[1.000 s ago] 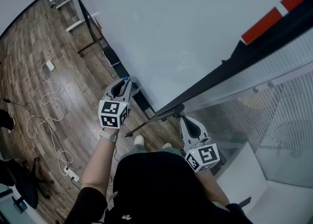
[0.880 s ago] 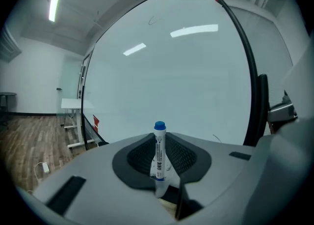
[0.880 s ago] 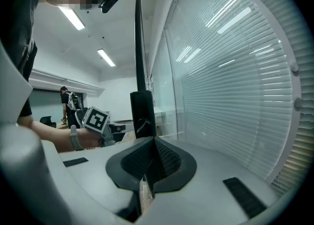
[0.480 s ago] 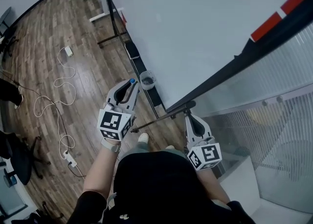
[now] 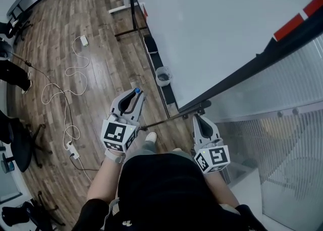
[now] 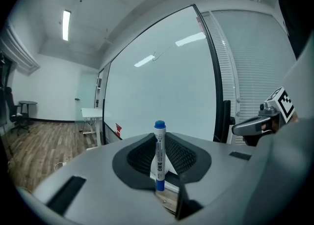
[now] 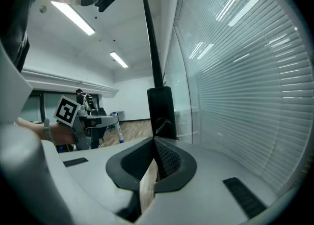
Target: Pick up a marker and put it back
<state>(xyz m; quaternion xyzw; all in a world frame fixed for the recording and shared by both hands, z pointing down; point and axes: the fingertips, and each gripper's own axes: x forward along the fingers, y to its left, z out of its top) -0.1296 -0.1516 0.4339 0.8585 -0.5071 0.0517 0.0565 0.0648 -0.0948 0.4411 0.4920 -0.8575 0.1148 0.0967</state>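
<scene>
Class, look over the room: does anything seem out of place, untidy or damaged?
A white cable sprawls in loose loops across the wooden floor, left in the head view: a possible trip hazard. Nothing looks spilled or broken.

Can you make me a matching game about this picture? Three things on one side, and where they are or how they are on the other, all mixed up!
Things:
1. marker
2. right gripper
3. white power strip

Places or states:
A. shut, with nothing in it
B. lying on the wooden floor
C. clamped upright in the left gripper

Pairs: 1-C, 2-A, 3-B
</scene>
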